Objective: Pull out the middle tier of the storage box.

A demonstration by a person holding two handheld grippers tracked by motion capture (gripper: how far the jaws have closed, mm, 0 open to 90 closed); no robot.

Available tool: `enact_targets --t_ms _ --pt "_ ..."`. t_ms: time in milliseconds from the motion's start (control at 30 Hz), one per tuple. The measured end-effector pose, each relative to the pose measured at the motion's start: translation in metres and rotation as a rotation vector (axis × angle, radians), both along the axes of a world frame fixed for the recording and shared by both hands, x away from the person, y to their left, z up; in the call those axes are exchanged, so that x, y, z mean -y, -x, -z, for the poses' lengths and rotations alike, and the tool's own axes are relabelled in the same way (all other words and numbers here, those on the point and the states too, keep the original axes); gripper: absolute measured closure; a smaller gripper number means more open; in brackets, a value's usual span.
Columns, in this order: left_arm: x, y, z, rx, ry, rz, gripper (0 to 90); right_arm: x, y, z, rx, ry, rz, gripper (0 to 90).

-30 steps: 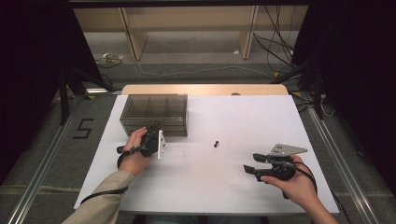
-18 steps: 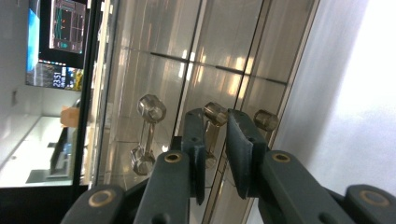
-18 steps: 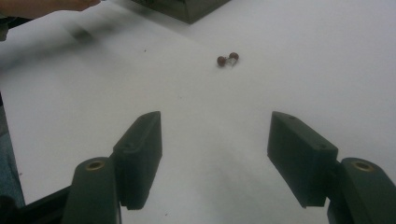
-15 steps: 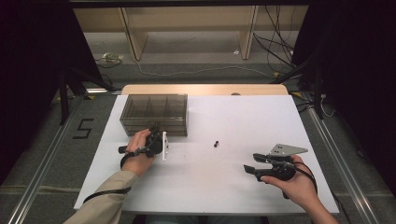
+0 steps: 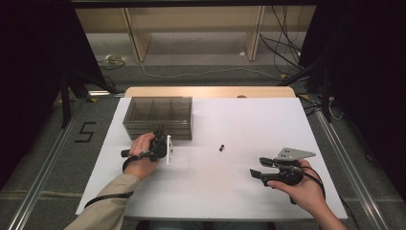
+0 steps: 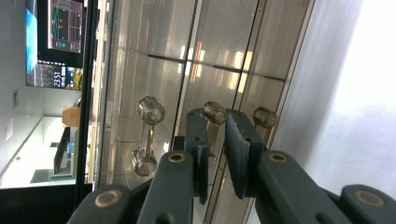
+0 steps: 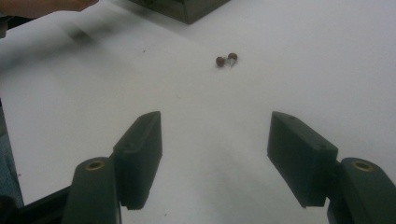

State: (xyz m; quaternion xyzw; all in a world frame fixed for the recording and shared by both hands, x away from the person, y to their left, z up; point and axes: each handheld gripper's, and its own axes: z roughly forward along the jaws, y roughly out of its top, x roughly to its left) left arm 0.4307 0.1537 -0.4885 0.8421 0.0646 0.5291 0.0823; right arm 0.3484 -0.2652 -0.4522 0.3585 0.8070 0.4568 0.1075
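Gripping small drawer knob (image 6: 215, 113) on smoky plastic organizer box (image 5: 158, 117), table far-left: left gripper (image 6: 215, 140) jaws just closed onto knob. Knob rigid, smooth, likely slippery; box probably light, may slide. Right gripper (image 7: 215, 154) apart, empty.

We see a smoky, see-through grey-brown drawer box (image 5: 158, 116) with shiny metal knobs (image 6: 215, 112) standing on a plain white table (image 5: 239, 191). Our two grippers, left (image 6: 215, 140) and right (image 7: 215, 158), are black with small brass-coloured rivets, and the right one carries a pale grey plate (image 5: 295, 154). A tiny dark brown piece (image 7: 226, 59) lies on the white, and our left sleeve (image 5: 107, 206) is beige.
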Motion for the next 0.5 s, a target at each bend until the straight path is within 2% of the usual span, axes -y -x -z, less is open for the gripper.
enact_targets --t_ms 500 --pt "-0.0012 0.0018 0.0017 0.017 -0.031 0.018 79.5 0.0006 0.0003 0.0 -0.001 0.001 0.006 36.0"
